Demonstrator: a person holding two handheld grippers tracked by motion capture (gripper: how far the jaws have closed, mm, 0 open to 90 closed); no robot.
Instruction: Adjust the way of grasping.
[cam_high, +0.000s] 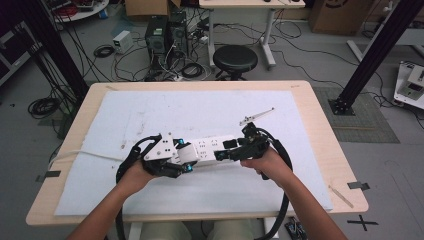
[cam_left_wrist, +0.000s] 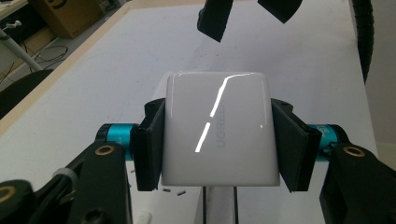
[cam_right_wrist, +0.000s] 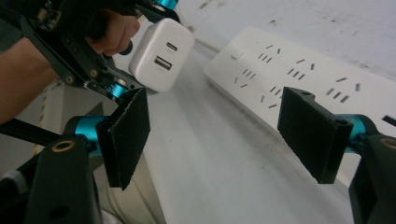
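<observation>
My left tongs (cam_left_wrist: 217, 140) are clenched on the white USB charger (cam_left_wrist: 218, 128), one pad on each side of it. It hangs just above the left end of the white power strip (cam_high: 210, 148), and its two ports face my right tongs (cam_right_wrist: 224, 135). Those are released, with nothing between the pads, and they hover low over the strip. My two hands come from the near edge and meet over the strip, the left hand (cam_high: 131, 176) lying flat. The strip lies on a white mat (cam_high: 150, 112) on the desk (cam_high: 320, 130).
</observation>
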